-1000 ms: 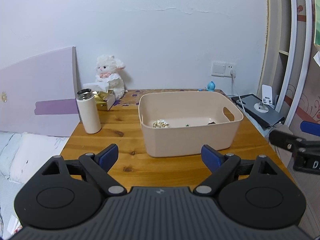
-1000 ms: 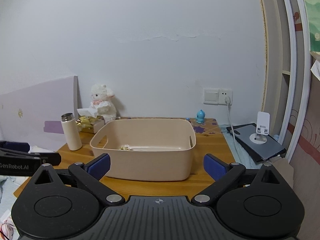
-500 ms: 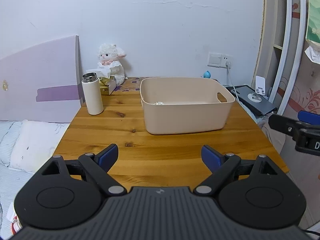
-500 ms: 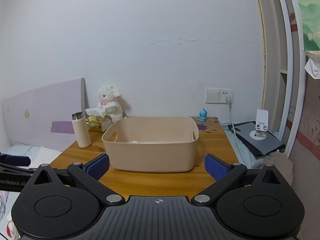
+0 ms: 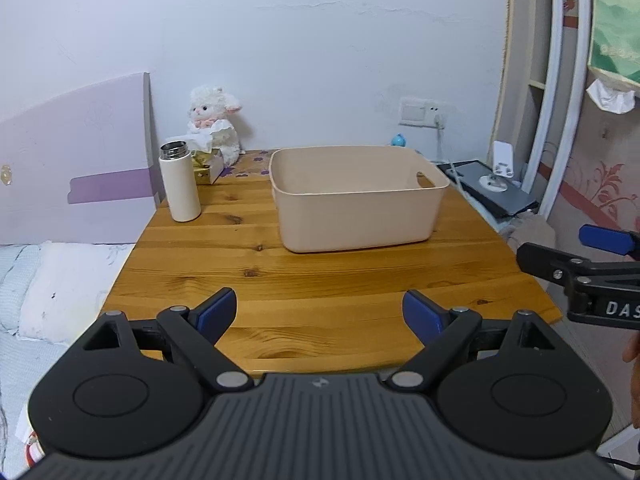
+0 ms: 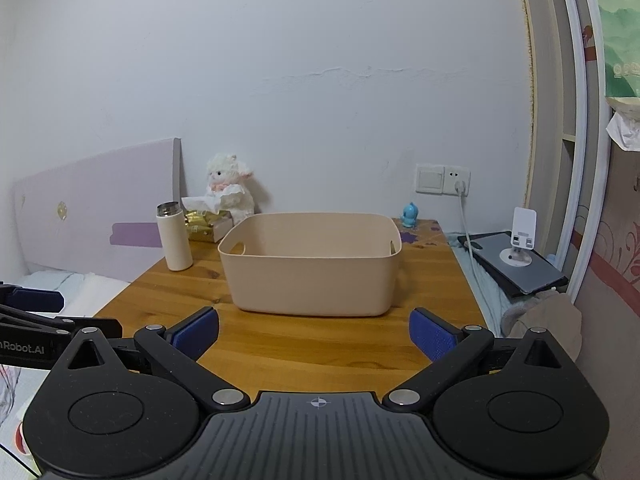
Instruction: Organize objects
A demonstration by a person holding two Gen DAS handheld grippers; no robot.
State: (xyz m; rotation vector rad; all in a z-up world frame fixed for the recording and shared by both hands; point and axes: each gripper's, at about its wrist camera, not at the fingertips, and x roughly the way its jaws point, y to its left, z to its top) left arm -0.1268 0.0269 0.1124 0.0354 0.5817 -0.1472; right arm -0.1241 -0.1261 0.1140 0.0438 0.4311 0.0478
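A beige plastic bin stands on the wooden table, right of middle; its inside is hidden from this low angle. A white flask stands upright at the table's left. Behind it sit a gold tissue box and a white plush lamb. My left gripper is open above the table's near edge, holding nothing. My right gripper is open too, off the near right corner. Each gripper shows at the edge of the other's view.
A small blue figurine stands at the back right. A dark tablet with a white stand lies right of the table by a wall socket. A bed and lilac headboard lie to the left.
Both grippers have pulled back from the bin and sunk lower, so the bin looks smaller and its contents have dropped out of sight. Both stayed open.
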